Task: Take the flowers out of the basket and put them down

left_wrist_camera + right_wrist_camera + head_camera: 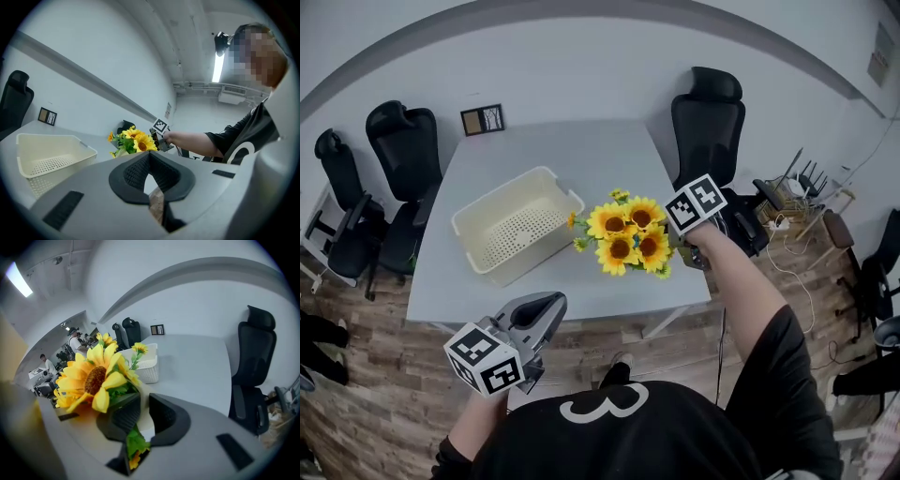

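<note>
Black ribbed pads of the right gripper [143,404] pinch the green stems of the sunflower bunch [628,239], the jaws nearly together with only the stalks between them. The blooms are clear of the cream perforated basket [497,195], just beside its right end and over the grey table [581,141]. The left gripper [149,157] hovers off the table's near edge, jaws together on nothing. Lifting out looks finished and the basket appears empty; setting the bunch down remains.
</note>
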